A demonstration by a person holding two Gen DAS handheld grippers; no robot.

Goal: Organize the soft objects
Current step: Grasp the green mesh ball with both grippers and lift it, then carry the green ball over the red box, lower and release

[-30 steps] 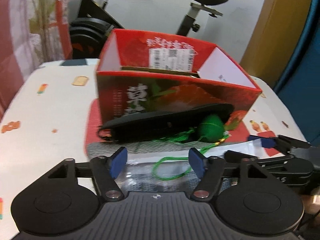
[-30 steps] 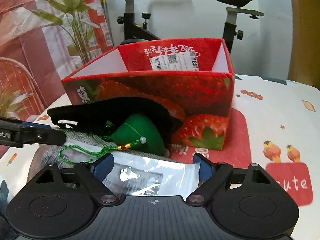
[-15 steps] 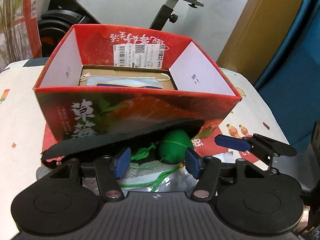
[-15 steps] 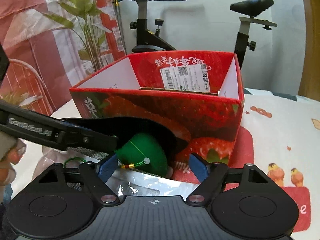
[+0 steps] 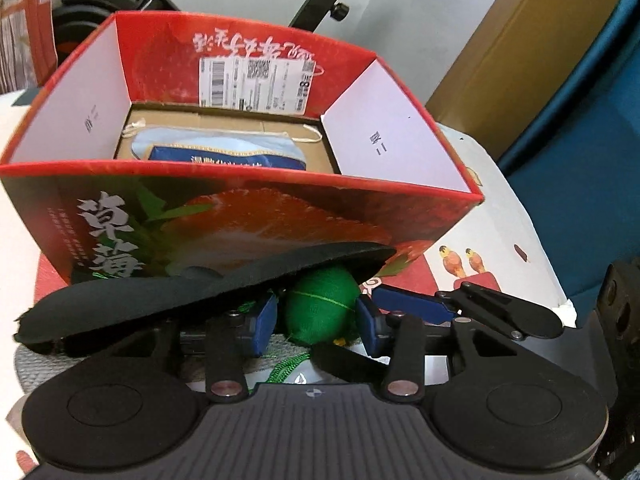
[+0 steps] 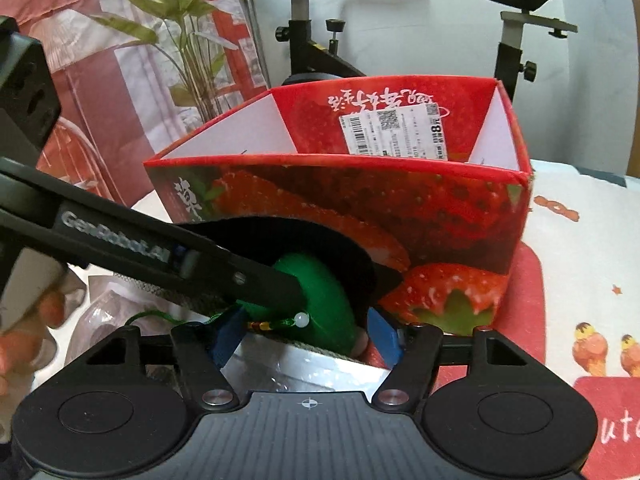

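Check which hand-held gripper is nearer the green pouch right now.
Left. The left hand-held gripper straddles the green pouch, jaws closing around it. The right hand-held gripper sits just in front of the pouch, jaws also closing, beside the left's finger.

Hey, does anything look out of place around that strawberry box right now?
Yes. A black insole leans tilted against the red box's front instead of inside it, covering the green pouch that the left gripper is closing around.

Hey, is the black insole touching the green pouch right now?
Touching. In the left wrist view the black insole lies over the top of the green pouch with no gap, and the right wrist view shows the same overlap.
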